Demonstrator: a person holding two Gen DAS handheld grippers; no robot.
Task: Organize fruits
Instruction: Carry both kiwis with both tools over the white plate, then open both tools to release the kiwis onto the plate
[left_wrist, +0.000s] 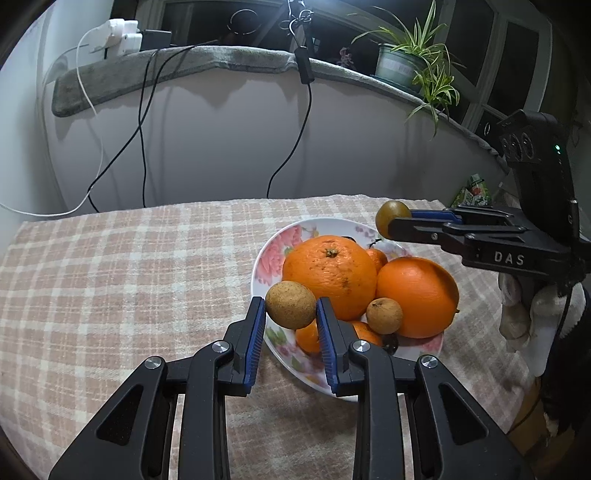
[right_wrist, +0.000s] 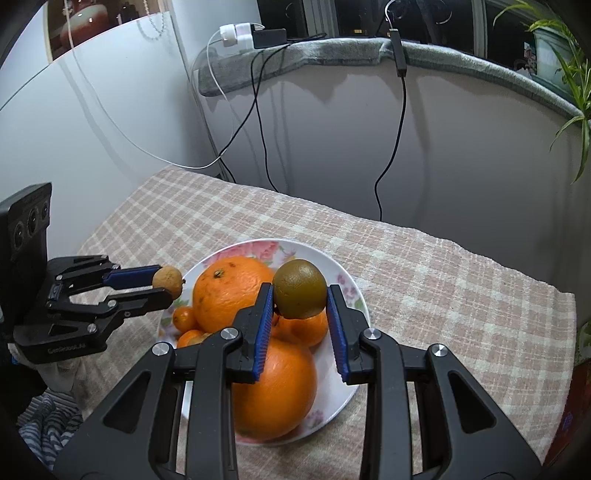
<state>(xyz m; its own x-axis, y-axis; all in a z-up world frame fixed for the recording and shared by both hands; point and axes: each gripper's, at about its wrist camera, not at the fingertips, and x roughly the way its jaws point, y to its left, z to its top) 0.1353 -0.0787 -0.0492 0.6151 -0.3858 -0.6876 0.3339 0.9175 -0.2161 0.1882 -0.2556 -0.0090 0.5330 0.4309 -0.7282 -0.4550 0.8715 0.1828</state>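
Small oranges (left_wrist: 308, 338) lie half hidden behind the left gripper (left_wrist: 291, 308). The plant (right_wrist: 565, 74) is cut off at the picture's edge.

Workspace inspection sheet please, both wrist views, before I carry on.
Surface: checked tablecloth.
Job's things: floral plate holding two big oranges, small orange fruits and one tan fruit.
Clutter: nothing seen on the cloth.
Tools: left tool shut on tan fruit; right tool shut on greenish-brown fruit; both lifted above the plate.
Cables: black cables and a white one hang down the wall.
Surroundings: potted plant on sill.
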